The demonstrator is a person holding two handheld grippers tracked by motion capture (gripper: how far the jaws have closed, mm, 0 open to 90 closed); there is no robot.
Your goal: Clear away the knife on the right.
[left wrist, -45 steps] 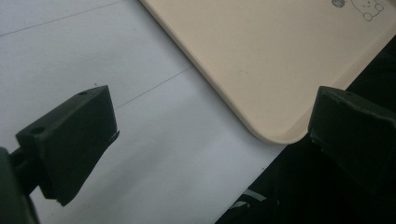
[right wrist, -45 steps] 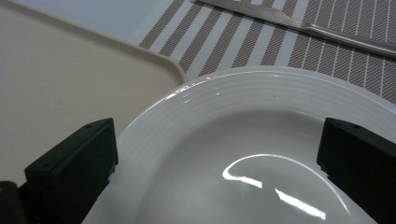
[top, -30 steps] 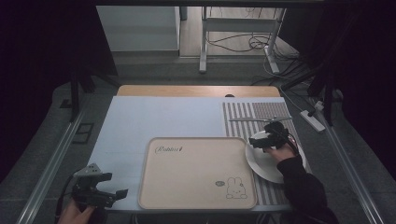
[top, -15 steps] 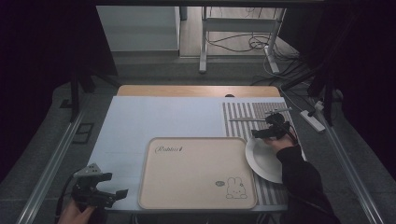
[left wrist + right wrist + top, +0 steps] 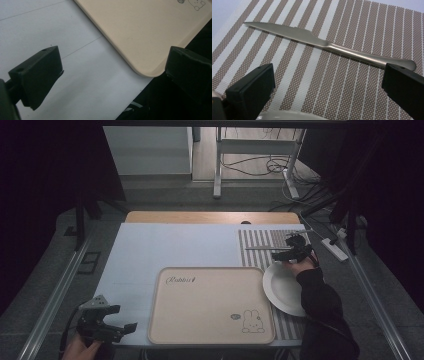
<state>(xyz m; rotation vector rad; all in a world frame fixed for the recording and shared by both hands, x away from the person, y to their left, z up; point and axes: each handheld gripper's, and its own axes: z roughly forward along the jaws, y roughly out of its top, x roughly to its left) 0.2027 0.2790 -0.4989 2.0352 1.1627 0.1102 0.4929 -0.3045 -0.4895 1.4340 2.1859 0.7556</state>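
The right tool stands with its jaws spread wide and empty, over the striped placemat at the right of the counter. In the right gripper view its two black jaws frame a table knife lying flat on the brown-and-white stripes, blade to the left, handle end just beside the right jaw; whether that jaw touches the handle cannot be told. The rim of a white plate shows at the bottom of that view, and from above the plate sits on the placemat just beside the tool.

The left tool is also spread open and holds nothing, at the counter's near left corner. Between its jaws lie the pale counter cover and the rounded corner of a beige tray printed with a rabbit.
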